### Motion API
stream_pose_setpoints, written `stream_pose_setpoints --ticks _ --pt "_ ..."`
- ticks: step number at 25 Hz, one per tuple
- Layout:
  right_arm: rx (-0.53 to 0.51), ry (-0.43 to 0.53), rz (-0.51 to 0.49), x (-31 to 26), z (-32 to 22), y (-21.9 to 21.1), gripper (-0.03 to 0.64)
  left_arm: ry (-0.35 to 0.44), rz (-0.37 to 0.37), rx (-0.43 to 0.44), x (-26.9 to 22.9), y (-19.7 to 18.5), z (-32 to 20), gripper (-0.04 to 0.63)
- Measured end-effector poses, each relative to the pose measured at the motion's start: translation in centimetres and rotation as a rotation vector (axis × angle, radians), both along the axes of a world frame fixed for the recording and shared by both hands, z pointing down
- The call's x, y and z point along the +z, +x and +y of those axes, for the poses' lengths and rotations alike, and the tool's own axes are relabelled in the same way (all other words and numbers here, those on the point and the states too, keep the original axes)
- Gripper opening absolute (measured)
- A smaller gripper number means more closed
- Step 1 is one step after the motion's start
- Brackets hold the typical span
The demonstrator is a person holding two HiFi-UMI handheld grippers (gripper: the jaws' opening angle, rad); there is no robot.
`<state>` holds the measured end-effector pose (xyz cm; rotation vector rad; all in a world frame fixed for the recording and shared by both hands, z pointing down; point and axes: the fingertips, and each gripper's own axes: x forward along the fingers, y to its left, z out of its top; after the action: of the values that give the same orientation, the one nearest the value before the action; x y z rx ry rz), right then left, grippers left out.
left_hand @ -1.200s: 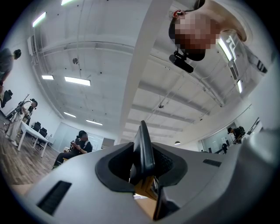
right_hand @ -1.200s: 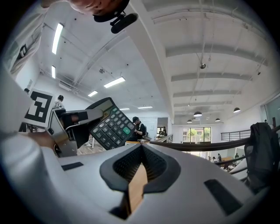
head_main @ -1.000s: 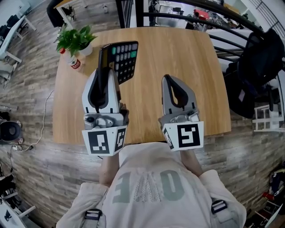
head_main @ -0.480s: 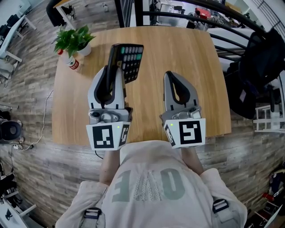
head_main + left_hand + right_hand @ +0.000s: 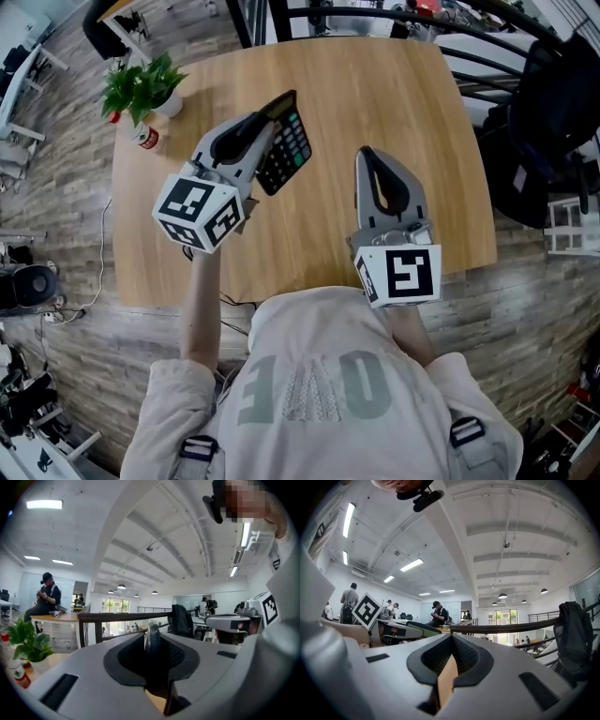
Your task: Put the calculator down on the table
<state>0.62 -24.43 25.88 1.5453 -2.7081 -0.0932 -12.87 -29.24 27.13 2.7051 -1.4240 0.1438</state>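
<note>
The black calculator (image 5: pixel 290 148), with grey and green keys, is tilted over the wooden table (image 5: pixel 394 94) left of its middle. My left gripper (image 5: pixel 269 124) reaches in from the lower left and holds the calculator by its left edge. Its jaws are closing, with that edge between the pads. In the left gripper view the calculator (image 5: pixel 152 638) shows as a thin upright edge between the jaws. I cannot tell whether it touches the table. My right gripper (image 5: pixel 368 155) is shut and holds nothing, over the table to the right of the calculator.
A potted green plant (image 5: pixel 141 84) and a small red-labelled bottle (image 5: pixel 142 137) stand at the table's far left corner. A black railing (image 5: pixel 375 14) runs behind the table. A chair draped with dark cloth (image 5: pixel 548 103) stands to the right.
My left gripper has swung from pointing straight ahead to pointing up and right, and has sunk. The calculator turned and tilted with it. The right gripper shifted slightly.
</note>
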Motion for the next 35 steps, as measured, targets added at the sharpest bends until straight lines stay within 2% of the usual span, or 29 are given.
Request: stream_pose_setpoints --ticks 3,7,11,19,23,27,32,35 --pt "0.028 -0.037 0.012 1.4 -0.5 0.9 0.018 -0.106 0.012 0.100 3.6 0.9 -1.6 0.080" --pt "0.091 -0.116 0.028 3.9 -1.1 2.4 0.018 -0.249 0.086 0.230 8.9 2.7 -3.2 0.080" --pt "0.145 -0.179 0.038 5.7 -1.8 4.1 0.018 -0.363 0.126 0.287 13.2 4.3 -3.8 0.080" --pt "0.156 -0.272 0.074 8.7 -3.6 5.1 0.018 -0.541 0.115 0.471 20.5 6.6 -4.0 0.080" --pt "0.131 -0.316 0.100 10.2 -3.8 4.9 0.018 -0.587 0.122 0.485 22.6 6.5 -4.1 0.080" --pt "0.117 -0.340 0.116 11.3 -4.2 4.6 0.018 -0.600 0.140 0.494 23.6 6.1 -4.3 0.080" --pt "0.098 -0.353 0.128 11.8 -4.9 3.8 0.018 -0.609 0.075 0.490 24.8 5.5 -4.6 0.083" --pt "0.098 -0.358 0.121 11.9 -5.2 3.7 0.018 -0.574 0.037 0.507 25.0 5.5 -4.7 0.084"
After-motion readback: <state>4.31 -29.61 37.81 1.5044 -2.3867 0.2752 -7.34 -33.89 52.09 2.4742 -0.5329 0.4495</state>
